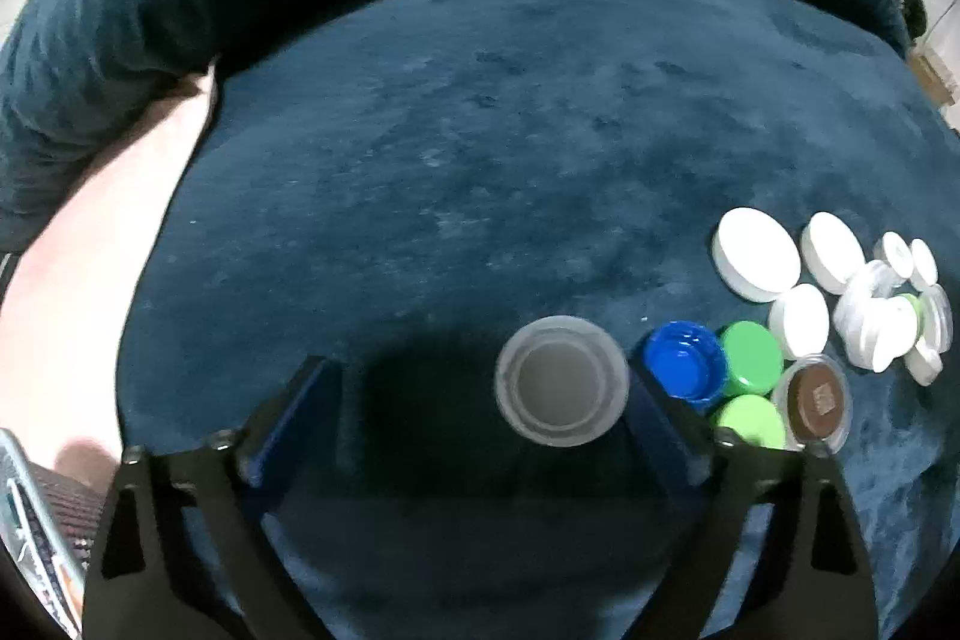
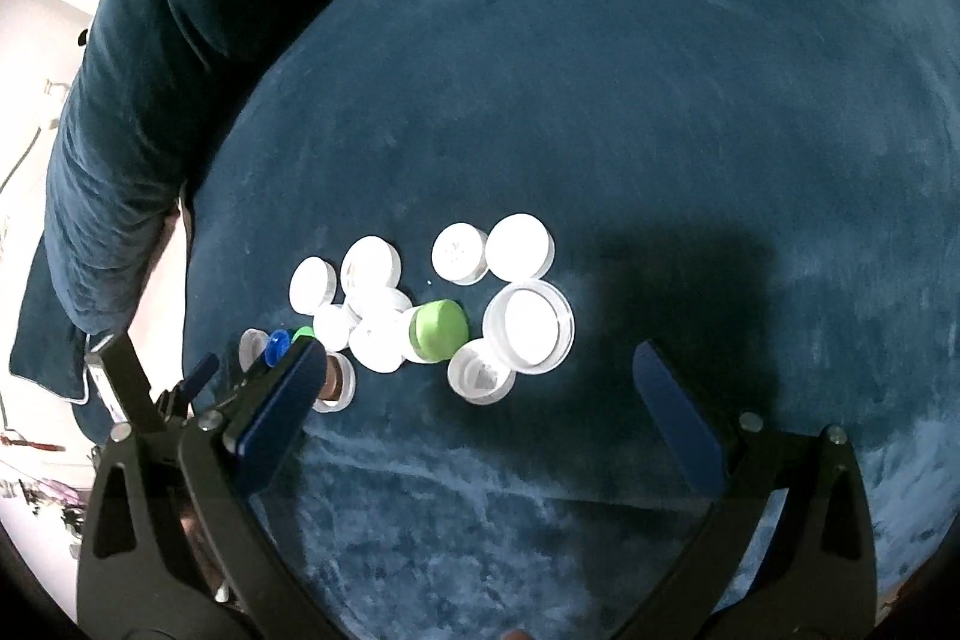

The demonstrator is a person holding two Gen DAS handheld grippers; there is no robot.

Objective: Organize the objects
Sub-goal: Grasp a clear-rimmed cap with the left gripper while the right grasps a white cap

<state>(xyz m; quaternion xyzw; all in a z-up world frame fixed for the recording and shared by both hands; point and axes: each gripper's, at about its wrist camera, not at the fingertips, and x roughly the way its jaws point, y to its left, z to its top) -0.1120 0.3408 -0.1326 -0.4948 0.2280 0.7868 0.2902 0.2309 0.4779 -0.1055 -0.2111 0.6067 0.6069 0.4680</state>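
Observation:
Bottle and jar lids lie on a dark blue velvet surface (image 1: 480, 160). In the left wrist view my left gripper (image 1: 480, 394) is open; a translucent grey lid (image 1: 561, 379) lies between its fingers, close to the right finger. Right of it sit a blue cap (image 1: 684, 358), two green caps (image 1: 750, 358), a brown lid (image 1: 816, 400) and several white lids (image 1: 756, 259). In the right wrist view my right gripper (image 2: 480, 376) is open and empty above the surface, with white lids (image 2: 519, 247), a green cap (image 2: 438, 331) and a clear-rimmed lid (image 2: 528, 328) just ahead.
The person's dark blue sleeve (image 1: 150, 10) and bare forearm (image 1: 90, 280) lie along the surface's left edge. A keyboard-like object (image 1: 36, 520) shows at the lower left. The left gripper (image 2: 198, 382) shows at the left of the right wrist view.

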